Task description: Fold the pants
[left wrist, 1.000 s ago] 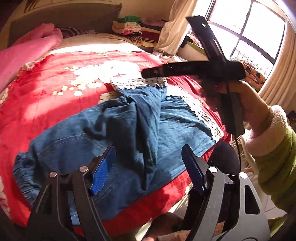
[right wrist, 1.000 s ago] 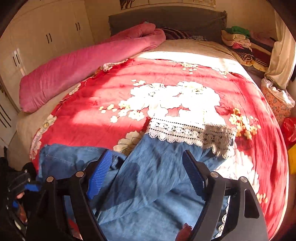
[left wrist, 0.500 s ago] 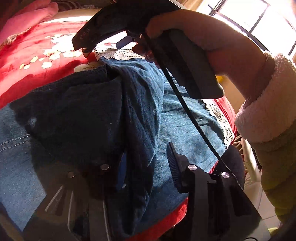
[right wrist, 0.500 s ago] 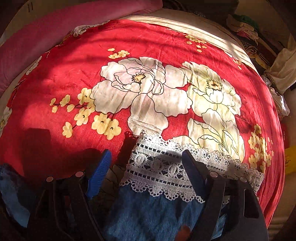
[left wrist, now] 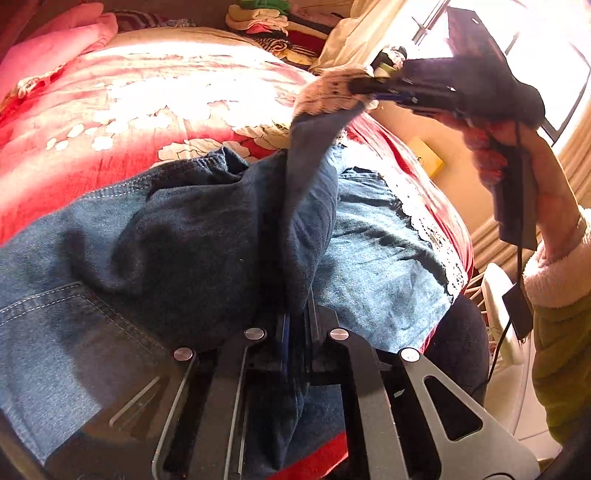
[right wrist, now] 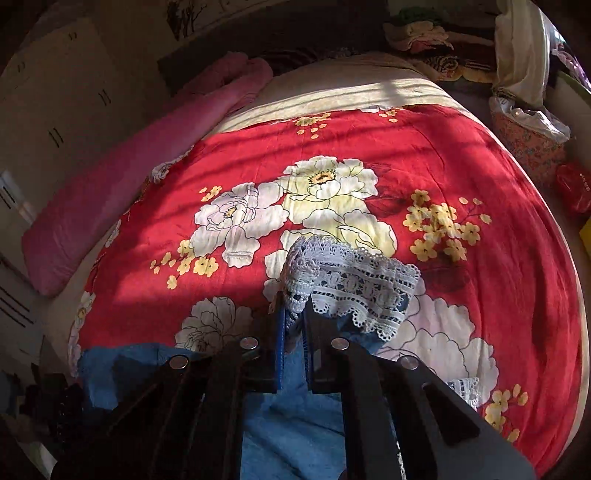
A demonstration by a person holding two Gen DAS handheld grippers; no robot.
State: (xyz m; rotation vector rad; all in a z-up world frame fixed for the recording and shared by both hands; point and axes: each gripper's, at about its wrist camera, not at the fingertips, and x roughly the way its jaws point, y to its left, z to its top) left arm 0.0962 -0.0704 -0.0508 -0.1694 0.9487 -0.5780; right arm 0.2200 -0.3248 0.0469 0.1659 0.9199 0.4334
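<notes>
Now, scene: a bed (right wrist: 517,258) spread with a red flowered cover, sunlit from a window at the upper right of the left wrist view.
Pants: blue denim pants (left wrist: 376,266) with white lace hems lie across the near edge of the bed, filling the lower half of the left wrist view; in the right wrist view only a strip of them shows along the bottom.
Left tongs: the left tongs (left wrist: 295,325), at the lower centre of their own view, are clenched on a raised ridge of denim that runs up between the pads.
Right tongs: the right tongs (right wrist: 293,325), at the lower centre of their view, are clamped on the lace hem (right wrist: 354,284) of one leg; the lace bunches just above the fingertips.
Lifted leg: in the left wrist view that leg rises off the bed as a taut band toward the upper right, where the right tongs hold its hem above the cover.
Right hand: a hand (left wrist: 532,173) in a fleece-cuffed green sleeve grips the handle at the right edge of the left wrist view.
Other leg: flat on the bed at centre right, lace hem toward the bed edge.
Pink bedding: a rolled pink quilt (right wrist: 122,184) lies along the left side of the bed.
Clothes pile: folded clothes (left wrist: 269,18) sit at the top centre, beyond the cover.
</notes>
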